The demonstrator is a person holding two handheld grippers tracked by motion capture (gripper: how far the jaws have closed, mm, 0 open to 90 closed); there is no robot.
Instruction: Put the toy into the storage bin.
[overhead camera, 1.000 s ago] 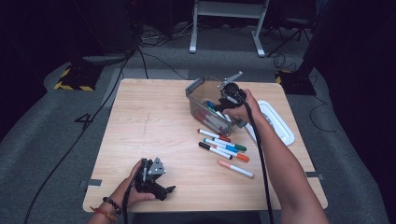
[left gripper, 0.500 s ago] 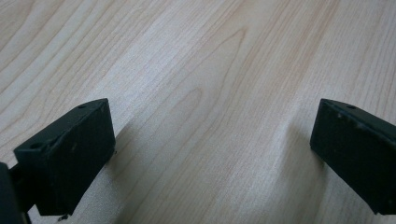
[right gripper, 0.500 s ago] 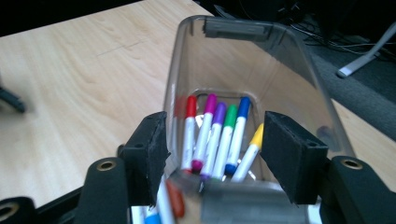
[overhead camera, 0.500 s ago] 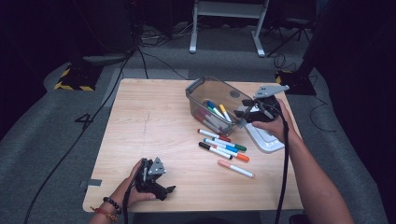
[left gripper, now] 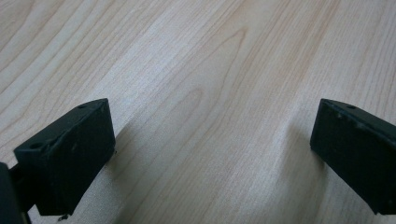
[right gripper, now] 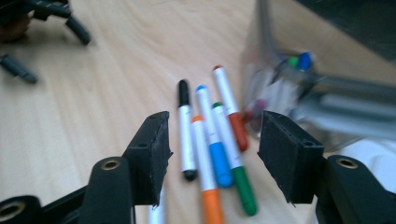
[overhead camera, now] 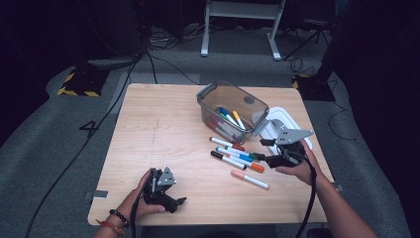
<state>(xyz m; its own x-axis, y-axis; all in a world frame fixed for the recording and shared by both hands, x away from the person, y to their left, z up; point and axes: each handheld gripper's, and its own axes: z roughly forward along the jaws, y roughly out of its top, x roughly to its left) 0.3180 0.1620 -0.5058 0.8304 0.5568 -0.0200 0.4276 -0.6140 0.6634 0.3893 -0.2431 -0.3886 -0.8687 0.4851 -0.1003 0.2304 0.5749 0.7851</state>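
Several coloured markers (overhead camera: pixel 235 154) lie side by side on the wooden table (overhead camera: pixel 163 129), and one more marker (overhead camera: pixel 250 179) lies apart nearer the front edge. My right gripper (overhead camera: pixel 259 150) hovers just right of the group, pointing left at it. In the right gripper view, my right gripper (right gripper: pixel 212 140) frames the black (right gripper: pixel 185 135), blue (right gripper: pixel 212 156), orange (right gripper: pixel 208 196) and green (right gripper: pixel 236 168) markers. Its jaws have just been closing a little, stand open and hold nothing. My left gripper (overhead camera: pixel 177 204) rests at the front left, and in its own view my left gripper (left gripper: pixel 212 149) is open over bare wood.
A clear plastic bin (overhead camera: pixel 233 111) with more markers inside stands behind the loose ones, blurred in the right gripper view as the bin (right gripper: pixel 299 93). A white lid (overhead camera: pixel 280 124) lies to its right. Dark floor, cables and stands surround the table.
My right hand has left the bin, swung right over the lid, then come toward the front edge beside the loose markers. The left hand has stayed put.
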